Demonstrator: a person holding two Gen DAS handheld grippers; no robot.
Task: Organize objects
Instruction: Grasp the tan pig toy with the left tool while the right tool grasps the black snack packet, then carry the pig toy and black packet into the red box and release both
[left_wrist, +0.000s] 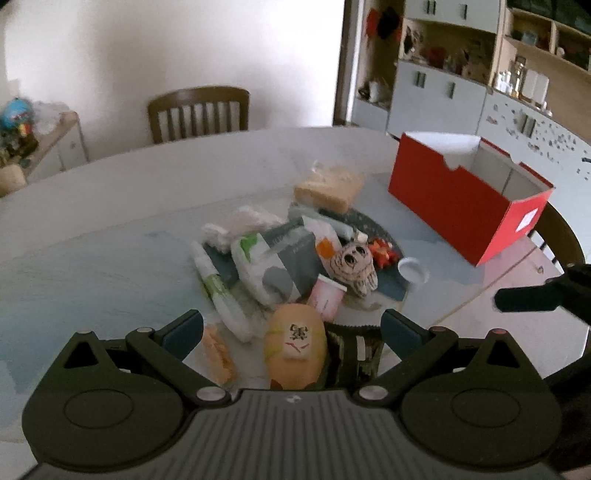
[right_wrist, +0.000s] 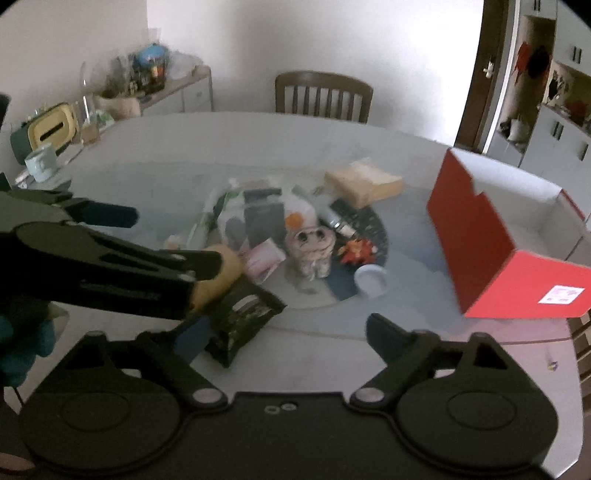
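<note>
A pile of small objects lies mid-table: an orange-yellow plush toy, a dark snack packet, a pink cup, an owl figure, a white-green pouch and a bread pack. My left gripper is open, its fingers on either side of the plush toy and the packet. In the right wrist view the left gripper reaches over the plush toy. My right gripper is open and empty, with the dark packet by its left finger.
An open red box, white inside, stands on the table's right side, also in the right wrist view. A white cup and red flower lie near the pile. Chairs stand behind the table; cabinets at the back right, a cluttered sideboard at the left.
</note>
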